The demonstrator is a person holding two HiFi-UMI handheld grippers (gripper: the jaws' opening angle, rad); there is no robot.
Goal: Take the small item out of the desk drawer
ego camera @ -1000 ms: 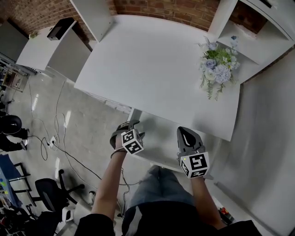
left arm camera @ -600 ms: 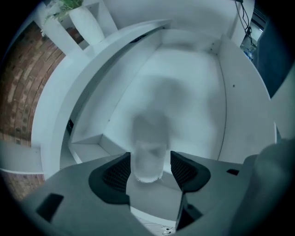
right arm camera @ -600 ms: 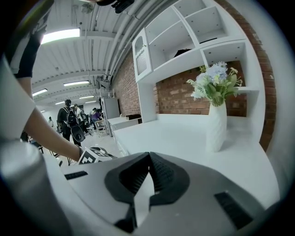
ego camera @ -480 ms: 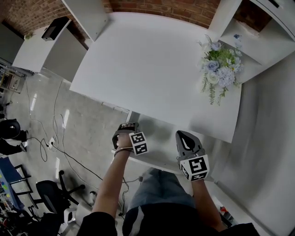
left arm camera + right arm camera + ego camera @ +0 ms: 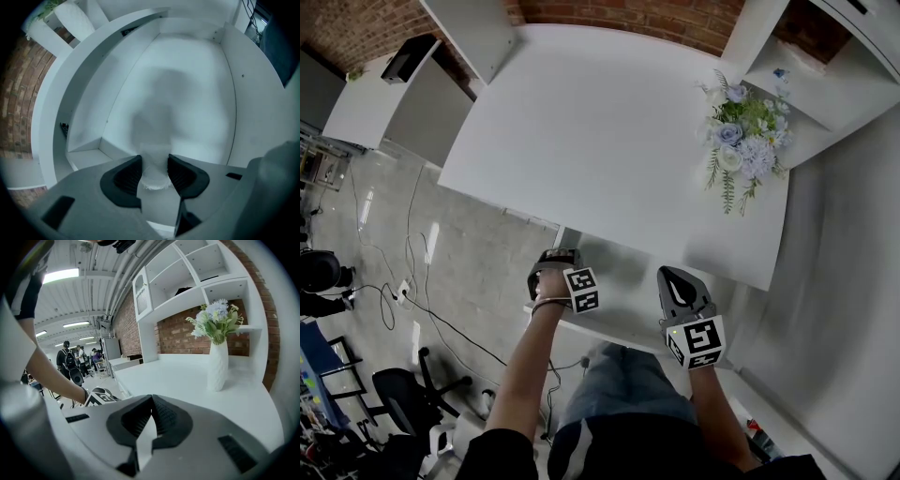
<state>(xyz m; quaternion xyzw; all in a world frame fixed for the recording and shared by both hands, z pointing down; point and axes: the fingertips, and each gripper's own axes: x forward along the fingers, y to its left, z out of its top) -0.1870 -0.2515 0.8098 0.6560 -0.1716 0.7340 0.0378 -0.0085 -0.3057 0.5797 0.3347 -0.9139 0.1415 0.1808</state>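
The white desk drawer (image 5: 623,272) stands pulled out under the desk's front edge. My left gripper (image 5: 555,267) points steeply down into it at its left end. In the left gripper view a small pale round item (image 5: 154,178) sits on the drawer floor (image 5: 187,93) between the dark pads (image 5: 129,176). The left gripper (image 5: 153,164) has just been closing its jaws, and the pads now touch the item on both sides. My right gripper (image 5: 675,281) hovers over the drawer's right end. In its own view the right gripper (image 5: 151,399) is shut with nothing in it.
A white vase of pale flowers (image 5: 741,131) stands at the right end of the desk top (image 5: 581,122). White shelving (image 5: 825,66) rises at the right against a brick wall. Cables (image 5: 412,281) and an office chair (image 5: 403,389) are on the floor at left.
My left gripper has sunk into the drawer and rolled, its marker cube turning. Its jaws have narrowed around the small item. The right gripper has stayed where it was.
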